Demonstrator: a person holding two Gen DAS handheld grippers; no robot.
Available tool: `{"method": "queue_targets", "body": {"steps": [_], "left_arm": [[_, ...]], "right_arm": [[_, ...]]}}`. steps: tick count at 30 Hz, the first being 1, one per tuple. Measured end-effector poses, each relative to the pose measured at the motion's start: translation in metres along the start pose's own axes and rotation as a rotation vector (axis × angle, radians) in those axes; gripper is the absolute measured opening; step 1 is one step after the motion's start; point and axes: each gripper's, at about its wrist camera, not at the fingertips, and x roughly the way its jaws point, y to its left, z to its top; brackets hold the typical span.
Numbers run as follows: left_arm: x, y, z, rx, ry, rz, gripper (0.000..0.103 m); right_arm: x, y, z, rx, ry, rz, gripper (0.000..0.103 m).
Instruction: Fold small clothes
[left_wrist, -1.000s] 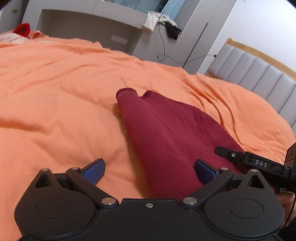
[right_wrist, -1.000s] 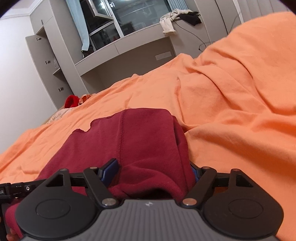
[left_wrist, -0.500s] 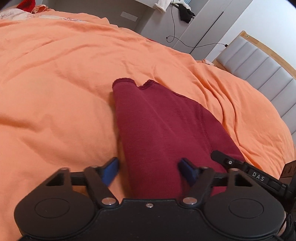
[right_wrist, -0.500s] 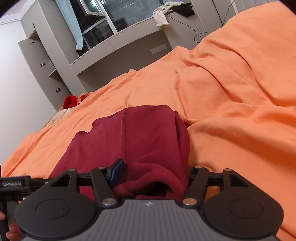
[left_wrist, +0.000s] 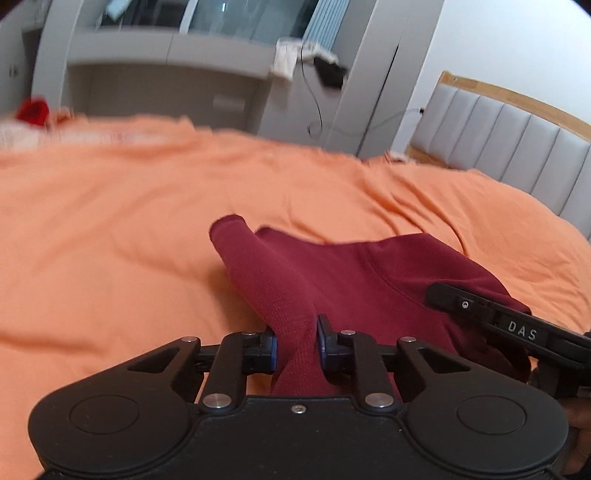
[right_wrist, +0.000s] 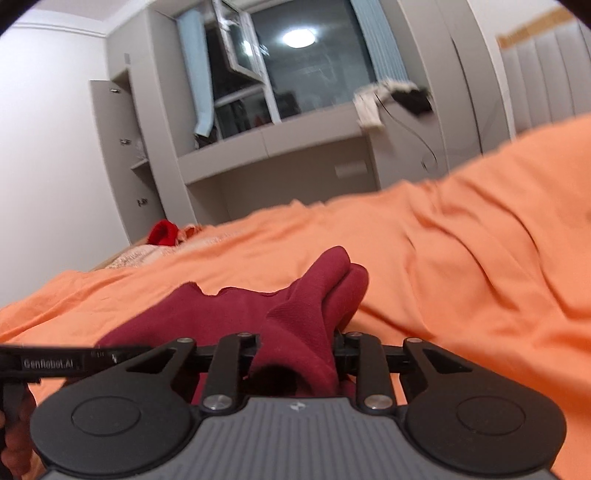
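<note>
Nearest the cameras, the left gripper and the right gripper each pinch a bunched near edge of the dark red garment, their jaws having just been closing onto the cloth, one hold to the left and one to the right so that, as I judge it, the near hem can be raised evenly and carried over for a fold. Beyond the grips the garment lies on the orange bedspread, a soft knit, already doubled lengthwise, tented near and sagging to a lumpy far end, with a grey headboard at far right.
</note>
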Motion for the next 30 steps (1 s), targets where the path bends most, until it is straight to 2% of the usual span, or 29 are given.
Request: {"method": "queue_targets", "body": {"steps": [3,6,8,10,12,14,18,20,22,26,30], "left_arm": [[-0.016,0.005,0.007,0.038,-0.085,0.052,0.020],[-0.028,0.022,0.015,0.011,-0.129,0.082,0.021],[-0.031,0.036,0.017,-0.024,-0.130,0.094,0.022],[-0.029,0.049,0.015,-0.043,-0.120,0.136,0.023],[-0.020,0.057,0.009,-0.056,-0.078,0.162,0.025],[-0.010,0.063,0.000,-0.053,-0.027,0.197,0.033],[-0.008,0.061,-0.009,-0.036,-0.016,0.256,0.048],[-0.011,0.059,-0.008,-0.033,-0.017,0.284,0.065],[-0.014,0.059,-0.008,-0.047,-0.016,0.302,0.070],[-0.016,0.063,-0.009,-0.073,-0.016,0.315,0.077],[-0.019,0.060,-0.010,-0.071,-0.022,0.326,0.082]], "right_arm": [[0.008,0.016,0.003,-0.041,-0.061,0.020,0.026],[0.024,0.028,0.005,-0.053,-0.066,0.046,0.027],[0.038,0.033,0.002,-0.056,-0.035,0.061,0.027],[0.054,0.037,-0.005,-0.079,0.028,0.055,0.028],[0.063,0.034,-0.012,-0.079,0.077,0.034,0.032],[0.065,0.027,-0.013,-0.037,0.104,0.038,0.042],[0.065,0.016,-0.011,0.025,0.126,0.036,0.053],[0.064,0.014,-0.013,0.031,0.132,0.026,0.062],[0.063,0.012,-0.014,0.039,0.132,0.022,0.066],[0.061,0.010,-0.014,0.049,0.122,0.019,0.081],[0.055,0.010,-0.013,0.043,0.108,0.031,0.090]]}}
